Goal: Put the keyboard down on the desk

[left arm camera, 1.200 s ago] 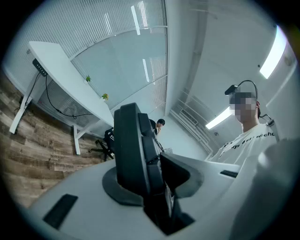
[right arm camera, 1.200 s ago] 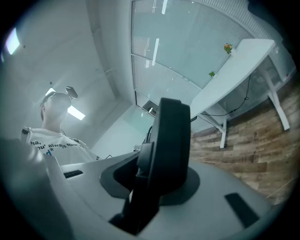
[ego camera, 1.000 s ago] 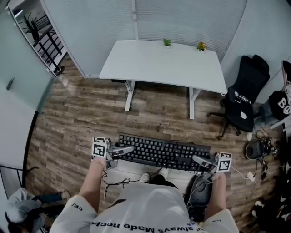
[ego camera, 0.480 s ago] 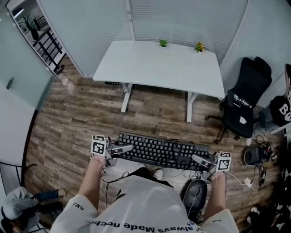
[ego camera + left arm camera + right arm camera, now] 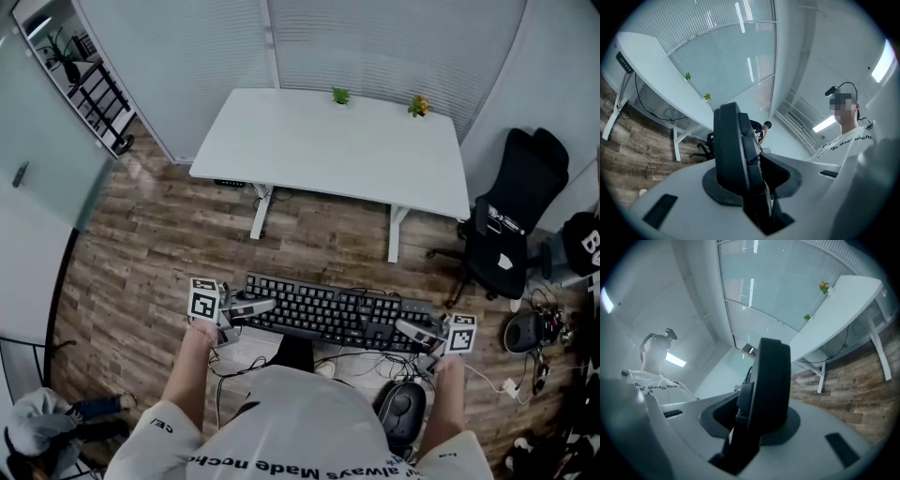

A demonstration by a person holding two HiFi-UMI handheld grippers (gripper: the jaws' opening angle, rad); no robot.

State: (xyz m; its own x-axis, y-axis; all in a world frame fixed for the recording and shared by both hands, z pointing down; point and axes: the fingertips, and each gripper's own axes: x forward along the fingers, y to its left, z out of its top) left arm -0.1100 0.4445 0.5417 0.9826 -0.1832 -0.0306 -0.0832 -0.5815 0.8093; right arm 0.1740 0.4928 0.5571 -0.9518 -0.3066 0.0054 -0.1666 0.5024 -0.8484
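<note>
A black keyboard (image 5: pixel 337 313) hangs level in the air in front of me, over the wooden floor, well short of the white desk (image 5: pixel 328 145). My left gripper (image 5: pixel 255 308) is shut on the keyboard's left end, and my right gripper (image 5: pixel 414 331) is shut on its right end. In the left gripper view the keyboard's end (image 5: pixel 733 150) stands edge-on between the jaws. The right gripper view shows the other end (image 5: pixel 768 390) clamped the same way. A cable trails from the keyboard down toward my body.
Two small potted plants (image 5: pixel 341 96) (image 5: pixel 417 106) stand at the desk's far edge. A black office chair (image 5: pixel 511 220) is to the desk's right, with cables and gear (image 5: pixel 530 333) on the floor beside it. A round black object (image 5: pixel 403 411) lies by my right foot.
The view has shifted slightly; the desk sits a little lower and nearer in frame. Both grippers keep their hold on the keyboard, which stays level.
</note>
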